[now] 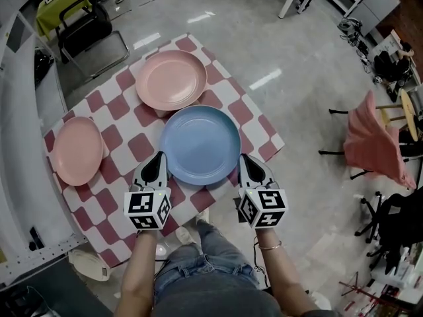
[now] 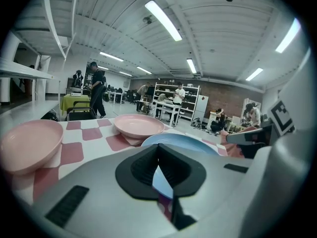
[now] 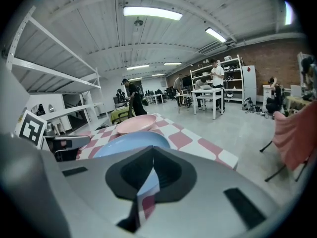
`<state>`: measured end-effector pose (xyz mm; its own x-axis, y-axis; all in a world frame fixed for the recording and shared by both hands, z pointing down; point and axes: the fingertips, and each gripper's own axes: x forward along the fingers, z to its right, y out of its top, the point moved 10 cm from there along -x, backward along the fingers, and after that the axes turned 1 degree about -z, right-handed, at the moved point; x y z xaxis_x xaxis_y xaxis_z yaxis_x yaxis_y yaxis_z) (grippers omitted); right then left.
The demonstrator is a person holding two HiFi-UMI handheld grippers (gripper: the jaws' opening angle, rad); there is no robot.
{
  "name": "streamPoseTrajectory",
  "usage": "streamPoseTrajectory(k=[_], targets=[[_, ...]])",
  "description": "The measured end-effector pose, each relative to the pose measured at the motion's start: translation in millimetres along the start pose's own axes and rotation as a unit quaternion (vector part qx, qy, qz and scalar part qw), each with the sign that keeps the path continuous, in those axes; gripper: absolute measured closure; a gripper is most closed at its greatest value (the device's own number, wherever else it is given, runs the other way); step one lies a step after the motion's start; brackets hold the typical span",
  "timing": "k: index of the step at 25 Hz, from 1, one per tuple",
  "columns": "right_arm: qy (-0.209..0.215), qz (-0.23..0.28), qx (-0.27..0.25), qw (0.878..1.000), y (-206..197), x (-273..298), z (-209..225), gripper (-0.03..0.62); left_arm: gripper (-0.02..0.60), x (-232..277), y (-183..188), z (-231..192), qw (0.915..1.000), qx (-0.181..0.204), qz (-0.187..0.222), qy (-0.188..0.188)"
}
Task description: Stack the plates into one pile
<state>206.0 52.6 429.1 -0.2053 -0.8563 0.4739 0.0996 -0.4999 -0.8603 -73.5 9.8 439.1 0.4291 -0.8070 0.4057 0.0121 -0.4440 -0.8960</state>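
Three plates lie on a red-and-white checked table [image 1: 125, 107]. A blue plate [image 1: 200, 144] sits nearest me, a pink plate [image 1: 170, 79] just beyond it, and a second pink plate [image 1: 76, 150] at the left edge. My left gripper [image 1: 158, 157] is shut at the blue plate's near-left rim, with nothing between its jaws. My right gripper [image 1: 243, 158] is shut at the near-right rim, also holding nothing. The left gripper view has the blue plate [image 2: 183, 142] just past the shut left gripper [image 2: 158, 148], with both pink plates [image 2: 138, 124] [image 2: 27, 143] beyond. In the right gripper view the blue plate [image 3: 126, 143] lies ahead of the shut right gripper [image 3: 151, 151].
A black folding chair [image 1: 89, 32] stands beyond the table's far corner. A long grey bench [image 1: 20, 144] runs along the left. A stool draped in pink cloth [image 1: 373, 144] stands on the floor at right. My legs in jeans [image 1: 211, 269] are at the table's near corner.
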Motion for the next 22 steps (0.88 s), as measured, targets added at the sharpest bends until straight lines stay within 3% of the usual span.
streamPoseTrajectory(k=[5, 11, 22], targets=[[-0.008, -0.014, 0.001, 1.000, 1, 8, 7, 0.578, 0.566, 9, 0, -1, 0.9999, 0.005, -0.014, 0.007], [0.004, -0.044, -0.002, 0.999, 1, 21, 12, 0.470, 0.526, 17, -1, -3, 0.9997, -0.004, -0.023, 0.011], [0.003, -0.077, 0.001, 0.997, -2, 41, 22, 0.411, 0.462, 34, -6, -10, 0.9981, -0.013, -0.049, 0.035]])
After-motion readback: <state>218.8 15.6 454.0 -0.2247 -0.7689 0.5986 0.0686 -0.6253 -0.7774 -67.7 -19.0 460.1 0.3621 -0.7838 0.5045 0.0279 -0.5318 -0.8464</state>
